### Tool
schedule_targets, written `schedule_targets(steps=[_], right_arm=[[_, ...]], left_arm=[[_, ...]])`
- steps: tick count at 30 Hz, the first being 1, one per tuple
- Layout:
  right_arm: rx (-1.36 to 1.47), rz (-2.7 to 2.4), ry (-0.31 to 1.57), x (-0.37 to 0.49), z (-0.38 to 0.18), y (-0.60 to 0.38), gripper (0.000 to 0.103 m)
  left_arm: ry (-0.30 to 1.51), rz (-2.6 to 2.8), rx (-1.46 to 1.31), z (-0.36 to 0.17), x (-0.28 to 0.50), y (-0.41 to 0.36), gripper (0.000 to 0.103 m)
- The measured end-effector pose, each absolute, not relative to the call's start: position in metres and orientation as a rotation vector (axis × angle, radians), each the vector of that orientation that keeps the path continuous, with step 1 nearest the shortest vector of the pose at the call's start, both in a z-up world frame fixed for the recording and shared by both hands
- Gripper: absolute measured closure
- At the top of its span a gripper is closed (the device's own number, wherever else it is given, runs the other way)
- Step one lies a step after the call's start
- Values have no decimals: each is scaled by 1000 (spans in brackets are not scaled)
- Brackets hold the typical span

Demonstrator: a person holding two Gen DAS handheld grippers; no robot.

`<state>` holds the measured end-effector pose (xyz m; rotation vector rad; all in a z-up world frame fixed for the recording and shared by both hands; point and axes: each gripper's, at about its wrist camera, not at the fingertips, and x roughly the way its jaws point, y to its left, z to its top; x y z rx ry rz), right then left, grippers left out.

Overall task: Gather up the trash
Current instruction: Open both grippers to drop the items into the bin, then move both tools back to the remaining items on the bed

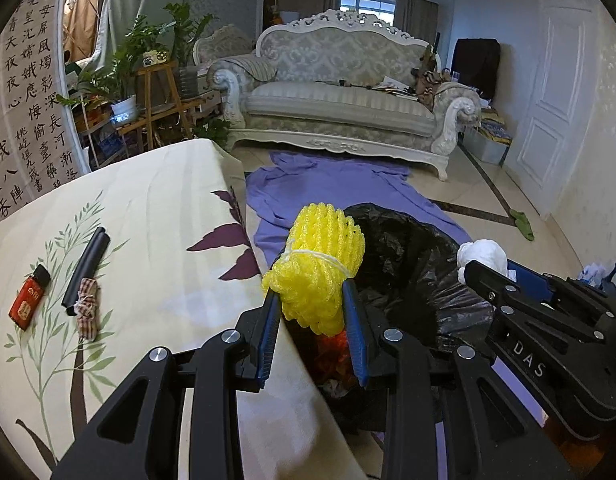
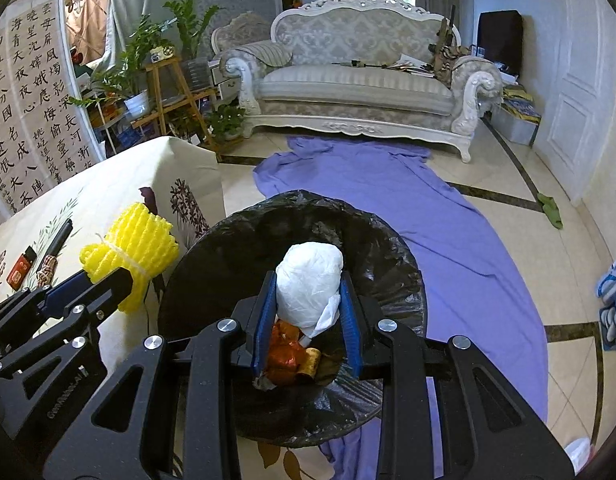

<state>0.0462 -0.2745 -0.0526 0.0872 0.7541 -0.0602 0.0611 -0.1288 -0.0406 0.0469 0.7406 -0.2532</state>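
Observation:
My left gripper (image 1: 312,300) is shut on a yellow foam net bundle (image 1: 322,264) tied with string, held at the table edge beside the bin; it also shows in the right wrist view (image 2: 135,252). My right gripper (image 2: 310,300) is shut on a white crumpled plastic wad (image 2: 310,284), held over the open bin lined with a black bag (image 2: 372,240). The wad also shows in the left wrist view (image 1: 482,256). Red and gold wrappers (image 2: 287,354) lie inside the bin.
The table with a floral cloth (image 1: 155,216) holds a red lighter (image 1: 27,300), a black tube (image 1: 85,268) and a small checked cloth bundle (image 1: 87,312). A purple sheet (image 2: 408,200) covers the floor. A sofa (image 2: 360,80) and plants (image 2: 147,60) stand behind.

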Motion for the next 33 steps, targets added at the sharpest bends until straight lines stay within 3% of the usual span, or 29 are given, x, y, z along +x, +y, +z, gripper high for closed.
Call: schedule_targets(steps=[3,5,6,8,17,33], right_arm=[[88,-67,751,49,-54,-277,73],[93,-65,752,52,-54,-279,70],[94,-62,755,52,-55,-279,64],[88,-72,749,53,-56,-281,62],[94,-83,751,51,-57,-284,61],[58,27,765,54,-50,-225,56]], left_arm=[[750,-252,58,-42,64,-134,71],[759,-253,59,-43,67,-136,63],[764,-252,60,-44,67,-137,60],[767,-244,59,-44,68,-137,46],[771,-230,34,-41,64,-129,32],[773,-46,-16,-37,48,-38,30]])
